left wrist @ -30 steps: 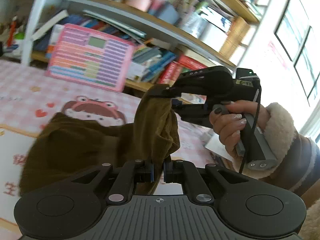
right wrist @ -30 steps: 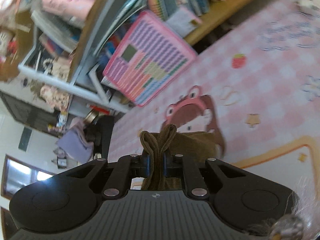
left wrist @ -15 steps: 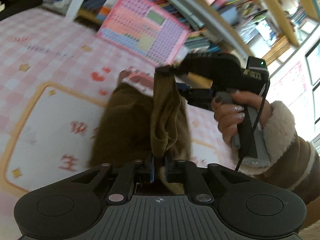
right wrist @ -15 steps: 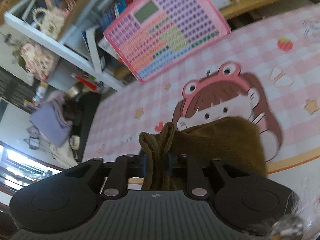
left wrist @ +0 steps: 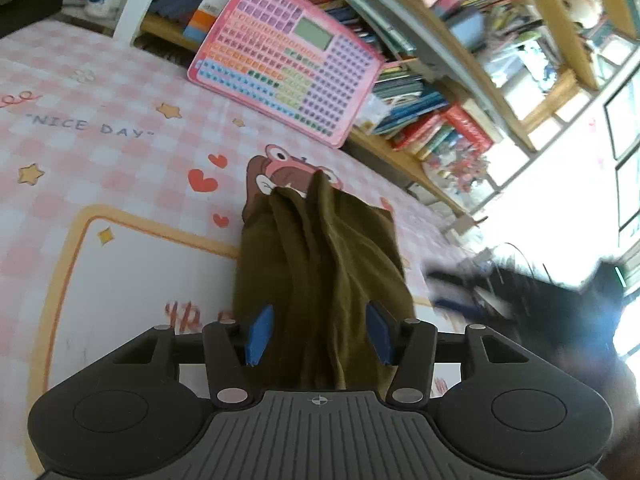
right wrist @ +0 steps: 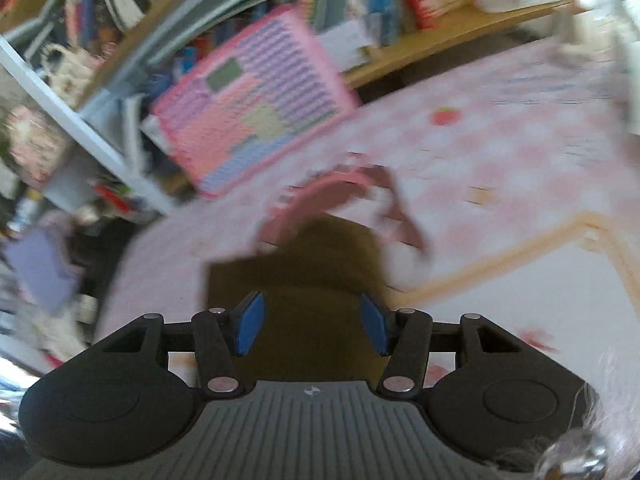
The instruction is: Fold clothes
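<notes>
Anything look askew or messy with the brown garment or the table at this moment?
The brown garment lies bunched in uneven ridges on the pink checked mat, not flat, with a peak at its far end. Both the left gripper and the right gripper are open. Nothing spilled or damaged.

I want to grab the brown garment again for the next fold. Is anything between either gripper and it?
Nothing visible is. The brown garment lies directly between the open fingers of the left gripper, and likewise below the open right gripper.
</notes>
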Available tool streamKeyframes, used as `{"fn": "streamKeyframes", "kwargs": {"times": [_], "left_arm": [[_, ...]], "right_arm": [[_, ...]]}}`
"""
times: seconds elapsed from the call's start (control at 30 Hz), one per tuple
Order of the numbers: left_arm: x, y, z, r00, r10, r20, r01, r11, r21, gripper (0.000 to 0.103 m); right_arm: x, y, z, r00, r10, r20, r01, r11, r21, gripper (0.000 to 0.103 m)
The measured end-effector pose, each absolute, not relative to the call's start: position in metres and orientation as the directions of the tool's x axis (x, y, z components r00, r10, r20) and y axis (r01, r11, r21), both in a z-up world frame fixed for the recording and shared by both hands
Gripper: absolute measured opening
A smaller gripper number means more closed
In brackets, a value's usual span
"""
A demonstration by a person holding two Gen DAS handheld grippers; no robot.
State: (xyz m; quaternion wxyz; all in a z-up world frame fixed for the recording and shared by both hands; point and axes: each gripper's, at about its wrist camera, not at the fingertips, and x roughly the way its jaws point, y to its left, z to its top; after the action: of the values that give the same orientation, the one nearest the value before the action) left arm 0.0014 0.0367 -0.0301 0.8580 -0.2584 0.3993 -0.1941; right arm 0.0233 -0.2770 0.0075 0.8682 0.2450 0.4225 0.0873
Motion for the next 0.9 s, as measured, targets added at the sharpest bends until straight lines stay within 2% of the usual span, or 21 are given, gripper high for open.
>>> {"fn": "streamKeyframes", "kwargs": {"times": [0.17,0.27,0.3,0.33,0.4,0.47,0.53,0.6,0.67,0.73,0.9], "left_arm": [[0.035,0.023,-0.038,0.583,-0.568,-0.581,0.175,0.786,-0.593,0.050],[0.045,0.016,-0.042,0.576,-0.566,-0.590,0.204,0.798,-0.567,0.044],[0.047,0.013,-0.044,0.574,-0.565,-0.592,0.213,0.801,-0.559,0.022],[0.049,0.011,-0.044,0.574,-0.564,-0.594,0.225,0.806,-0.548,0.011],[0.041,0.004,-0.034,0.595,-0.556,-0.580,0.286,0.821,-0.493,0.010],[0.018,-0.010,-0.010,0.640,-0.589,-0.493,0.458,0.808,-0.370,0.010],[0.007,-0.020,-0.001,0.651,-0.594,-0.472,0.527,0.802,-0.283,0.010],[0.019,-0.014,-0.016,0.643,-0.554,-0.529,0.456,0.832,-0.316,0.010],[0.042,0.001,-0.047,0.601,-0.484,-0.635,0.299,0.874,-0.383,0.013],[0.055,0.016,-0.072,0.552,-0.514,-0.657,0.221,0.849,-0.480,0.015],[0.054,0.017,-0.069,0.551,-0.516,-0.656,0.214,0.847,-0.486,0.017]], "right_arm": [[-0.012,-0.274,-0.010,0.612,0.308,-0.728,0.095,0.886,0.455,0.052],[-0.018,-0.269,-0.025,0.596,0.326,-0.734,0.106,0.874,0.474,0.056],[-0.018,-0.266,-0.028,0.590,0.319,-0.742,0.114,0.876,0.468,0.056],[-0.019,-0.263,-0.031,0.588,0.311,-0.747,0.117,0.881,0.459,0.056],[-0.020,-0.259,-0.034,0.587,0.295,-0.754,0.119,0.890,0.441,0.056],[-0.020,-0.257,-0.035,0.593,0.288,-0.752,0.119,0.893,0.435,0.056],[-0.021,-0.257,-0.036,0.599,0.292,-0.745,0.117,0.889,0.442,0.056],[-0.018,-0.255,-0.037,0.594,0.278,-0.755,0.121,0.897,0.426,0.056],[-0.017,-0.252,-0.038,0.590,0.278,-0.759,0.112,0.902,0.417,0.056],[-0.015,-0.249,-0.039,0.585,0.279,-0.761,0.101,0.906,0.410,0.058],[-0.011,-0.247,-0.042,0.577,0.281,-0.767,0.087,0.912,0.400,0.060]]}}
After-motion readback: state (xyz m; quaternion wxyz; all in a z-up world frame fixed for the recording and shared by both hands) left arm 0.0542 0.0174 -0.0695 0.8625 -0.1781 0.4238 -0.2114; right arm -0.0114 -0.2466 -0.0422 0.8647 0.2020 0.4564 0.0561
